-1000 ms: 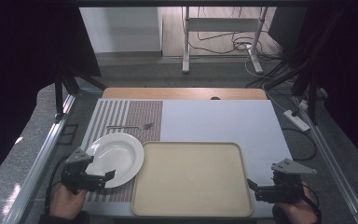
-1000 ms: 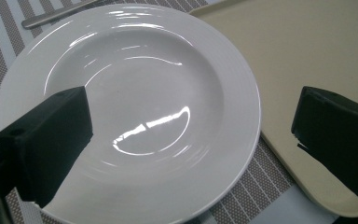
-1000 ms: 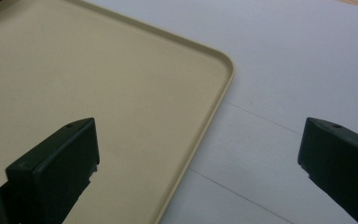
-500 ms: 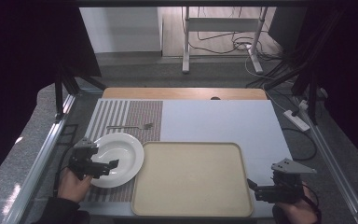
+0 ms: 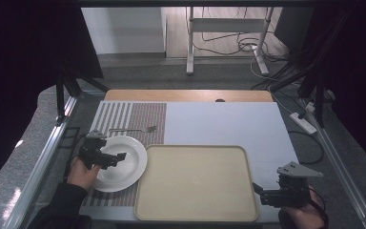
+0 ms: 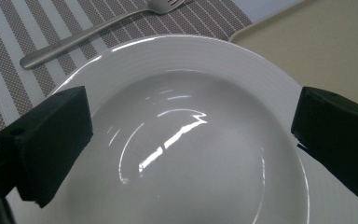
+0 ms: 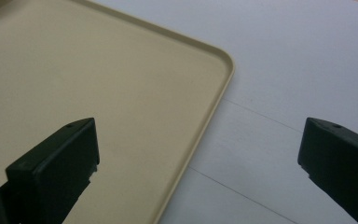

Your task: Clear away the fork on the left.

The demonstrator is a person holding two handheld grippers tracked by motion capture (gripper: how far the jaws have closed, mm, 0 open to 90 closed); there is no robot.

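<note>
Beige tray [image 5: 196, 183]: empty, front centre of the table, nothing loaded, so any setting-out looks unstarted. White plate [image 5: 120, 162]: empty, on the striped placemat [image 5: 133, 119], touching the tray's left edge. Fork [image 5: 133, 129]: just behind the plate. Left gripper [image 5: 112, 158]: over the plate, jaws wide, holding nothing; its own view adds the plate's glossy well. Right gripper [image 5: 262, 191]: at the tray's right front corner, jaws wide, empty; its view adds the tray's rim [image 7: 214, 112].
</note>
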